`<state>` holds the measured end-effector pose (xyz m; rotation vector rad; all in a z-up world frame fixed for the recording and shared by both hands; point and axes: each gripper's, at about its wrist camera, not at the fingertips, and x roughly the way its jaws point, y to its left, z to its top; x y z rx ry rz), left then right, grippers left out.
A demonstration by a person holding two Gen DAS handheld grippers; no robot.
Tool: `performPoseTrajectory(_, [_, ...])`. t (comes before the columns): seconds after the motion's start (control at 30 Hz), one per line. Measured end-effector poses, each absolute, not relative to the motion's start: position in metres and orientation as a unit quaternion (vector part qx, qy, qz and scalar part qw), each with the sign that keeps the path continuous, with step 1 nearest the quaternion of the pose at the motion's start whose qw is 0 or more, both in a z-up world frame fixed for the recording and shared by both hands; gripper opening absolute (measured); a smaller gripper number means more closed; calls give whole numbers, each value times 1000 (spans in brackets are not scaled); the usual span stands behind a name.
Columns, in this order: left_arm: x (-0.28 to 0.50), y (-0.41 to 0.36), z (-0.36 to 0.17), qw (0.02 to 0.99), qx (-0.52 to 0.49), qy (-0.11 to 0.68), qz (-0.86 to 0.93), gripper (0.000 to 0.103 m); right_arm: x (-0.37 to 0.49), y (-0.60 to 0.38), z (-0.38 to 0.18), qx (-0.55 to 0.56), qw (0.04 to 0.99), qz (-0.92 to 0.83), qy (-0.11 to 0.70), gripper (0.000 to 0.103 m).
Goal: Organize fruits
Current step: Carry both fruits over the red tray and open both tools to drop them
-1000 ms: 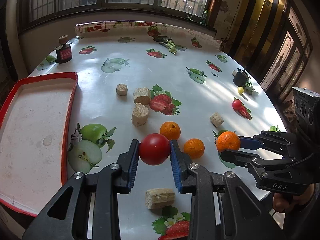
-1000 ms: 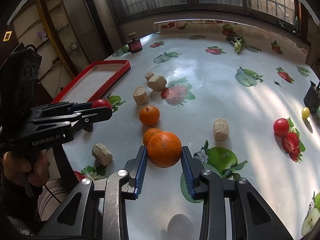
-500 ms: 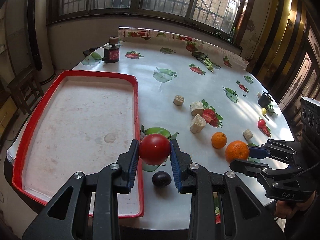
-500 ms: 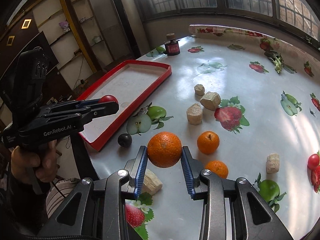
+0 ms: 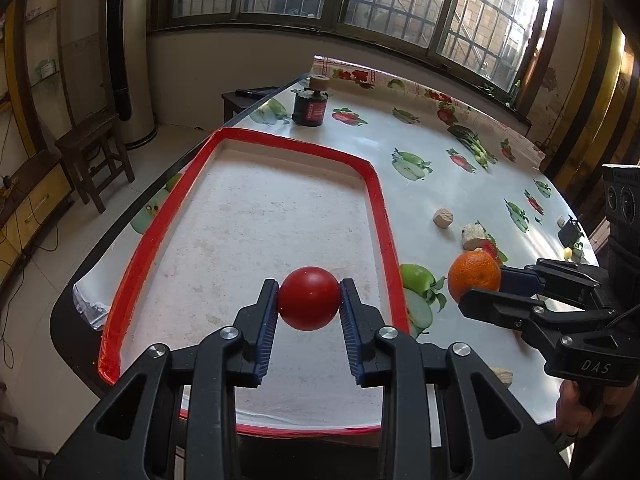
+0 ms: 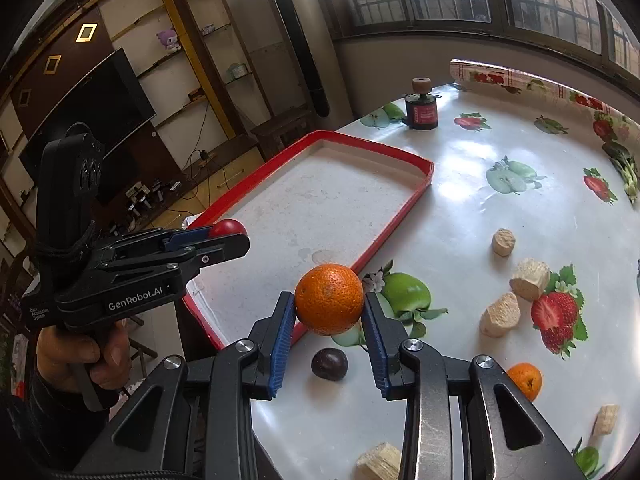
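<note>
Partly hidden, the dark plum [image 6: 329, 363] lies on the worktop [image 6: 520, 220] below the right tool's fingers, and the left wrist view does not show it at all. Cork-like pale chunks [image 6: 500, 315] sit further right; one at the bottom edge [image 6: 379, 465] is cut off by the tool body, and what they are made of is hard to tell. A small orange [image 6: 525, 380] is half covered by the right tool's frame. The left tool [image 5: 308, 303] is closed on a red tomato [image 5: 308, 298], its blue pads pressing both sides, held above the near part of the red-rimmed tray [image 5: 376, 184]. The right tool [image 6: 329, 312] clamps a large orange [image 6: 329, 305] the same way, over the worktop just beside the tray's rim, above a printed green apple. A hand [image 6: 86, 354] grips the left tool's handle. At the far end a dark jar [image 5: 310, 106] stands upright near the tray's corner.
</note>
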<state>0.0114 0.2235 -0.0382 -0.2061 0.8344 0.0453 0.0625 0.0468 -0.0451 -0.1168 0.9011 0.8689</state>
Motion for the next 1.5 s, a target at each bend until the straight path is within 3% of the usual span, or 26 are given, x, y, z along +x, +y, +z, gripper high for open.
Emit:
performPoseTrajectory(0.67, [24, 260, -81, 884, -93, 452, 77, 28, 109, 144, -102, -99, 764, 420, 481, 36])
performPoseTrajectory(0.8, [23, 258, -80, 882, -81, 455, 89, 35, 111, 144, -103, -98, 765, 420, 479, 38])
performPoseTrajectory(1.13, [14, 253, -66, 889, -79, 442, 93, 36, 94, 115, -72, -82, 785, 424, 445, 43])
performPoseTrajectory(1.5, [11, 212, -43, 902, -77, 423, 48, 36, 75, 19, -54, -30, 819, 377, 433, 45])
